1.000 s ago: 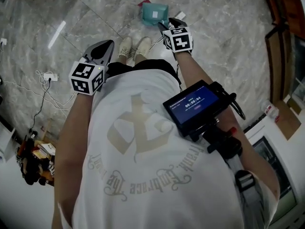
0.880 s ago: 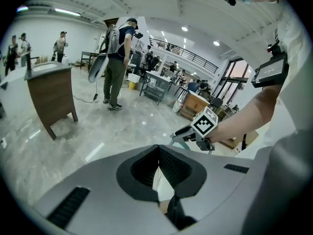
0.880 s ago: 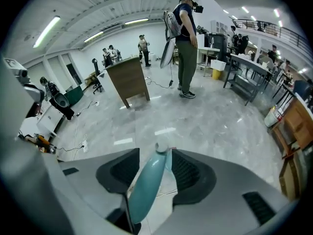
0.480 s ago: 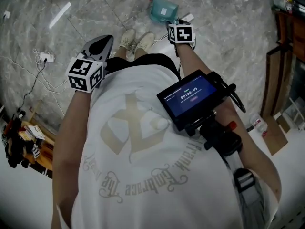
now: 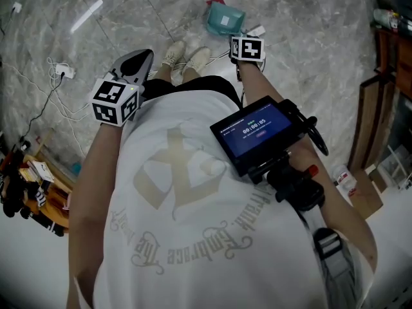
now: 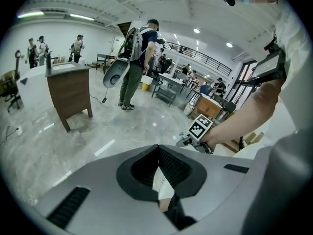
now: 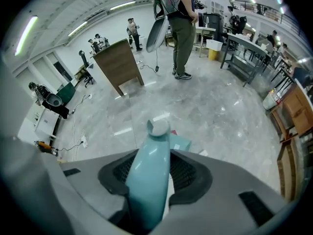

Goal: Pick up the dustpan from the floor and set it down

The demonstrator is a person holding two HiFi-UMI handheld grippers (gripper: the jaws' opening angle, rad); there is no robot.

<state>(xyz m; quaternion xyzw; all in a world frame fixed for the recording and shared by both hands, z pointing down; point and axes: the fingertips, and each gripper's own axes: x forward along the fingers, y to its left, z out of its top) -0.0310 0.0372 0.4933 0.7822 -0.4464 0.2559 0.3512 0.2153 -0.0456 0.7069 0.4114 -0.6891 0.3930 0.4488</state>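
The teal dustpan lies on the marble floor ahead of the person's shoes. Its long teal handle rises between the jaws of my right gripper, which have just been closing around it. A thin gap still shows on the handle's right side. In the head view the right gripper reaches steeply down beside the pan, under its marker cube. My left gripper hangs at the person's left side, away from the pan. Its jaws meet at the tips with nothing between them.
A red scrap and a white slip lie by the pan. Cables and a charger trail at left, with clutter by the wall. Wooden panels stand at right. A wooden desk and a standing person are farther off.
My right gripper has sunk toward the floor and now sits close beside the dustpan. The left gripper has stayed at the person's side.
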